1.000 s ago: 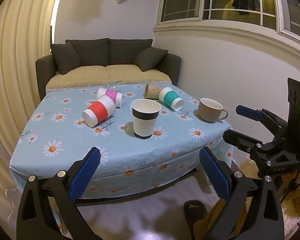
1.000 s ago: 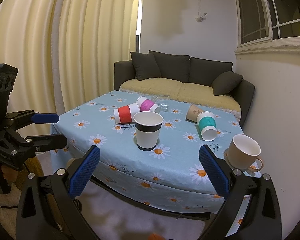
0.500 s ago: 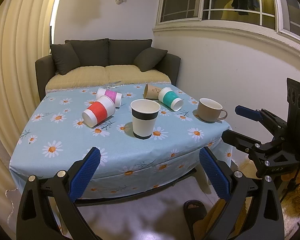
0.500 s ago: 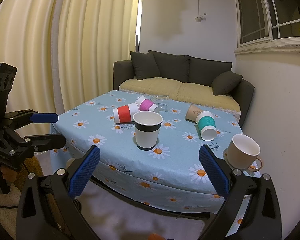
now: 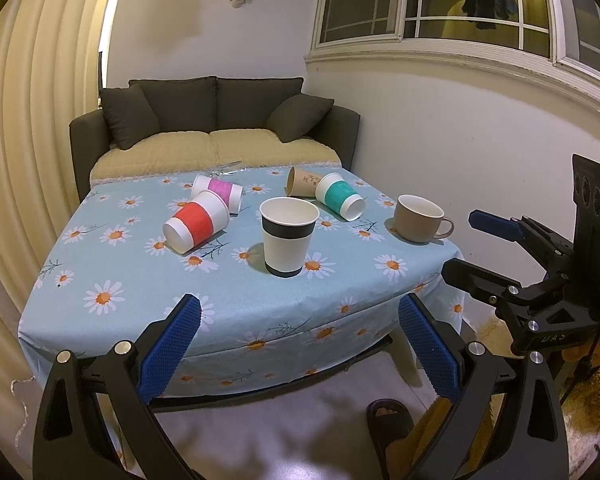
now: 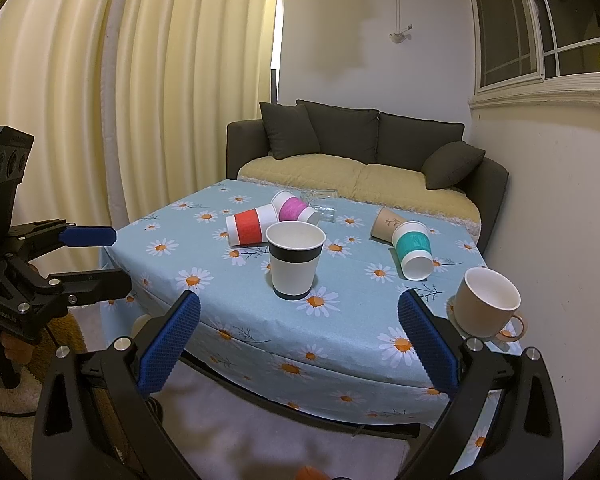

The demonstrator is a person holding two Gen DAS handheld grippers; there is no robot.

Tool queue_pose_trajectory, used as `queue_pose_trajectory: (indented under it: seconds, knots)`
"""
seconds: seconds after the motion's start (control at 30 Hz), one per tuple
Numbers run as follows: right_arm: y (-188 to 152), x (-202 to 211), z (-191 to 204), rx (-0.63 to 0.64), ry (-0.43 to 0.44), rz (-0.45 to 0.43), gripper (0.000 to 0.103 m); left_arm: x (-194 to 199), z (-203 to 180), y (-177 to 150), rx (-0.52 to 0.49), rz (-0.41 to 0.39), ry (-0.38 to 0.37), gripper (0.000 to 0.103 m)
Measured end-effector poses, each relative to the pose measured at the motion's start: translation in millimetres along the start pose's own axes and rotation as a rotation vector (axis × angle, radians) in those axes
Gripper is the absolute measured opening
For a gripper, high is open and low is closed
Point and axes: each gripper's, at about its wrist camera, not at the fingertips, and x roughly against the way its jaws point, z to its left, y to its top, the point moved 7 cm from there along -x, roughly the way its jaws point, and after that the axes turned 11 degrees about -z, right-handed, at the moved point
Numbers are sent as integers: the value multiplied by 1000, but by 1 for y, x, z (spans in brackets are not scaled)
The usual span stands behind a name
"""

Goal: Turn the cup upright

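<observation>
Warm, yellowish indoor light fills both views, fairly bright and even. The upright white paper cup with a black band (image 5: 287, 236) throws a soft shadow to its left on the daisy-printed blue worktop (image 5: 112, 320). Fisheye bending curves the cream pleated curtain (image 6: 100, 92) and window frame (image 5: 440, 40), with dark vignetted corners. Focus is sharp throughout, without motion blur.

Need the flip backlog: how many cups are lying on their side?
4, maybe 5: red-sleeved paper cup and pink-sleeved paper cup at left; plain brown paper cup and teal-sleeved paper cup at right; clear glass unclear.
</observation>
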Motion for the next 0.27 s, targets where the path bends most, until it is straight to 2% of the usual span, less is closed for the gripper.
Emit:
queue_pose_trajectory:
  seconds: [0.27]
  knots:
    - [-1,-1,0,0,0,2,98,-1,1,0,8,4,5,97]
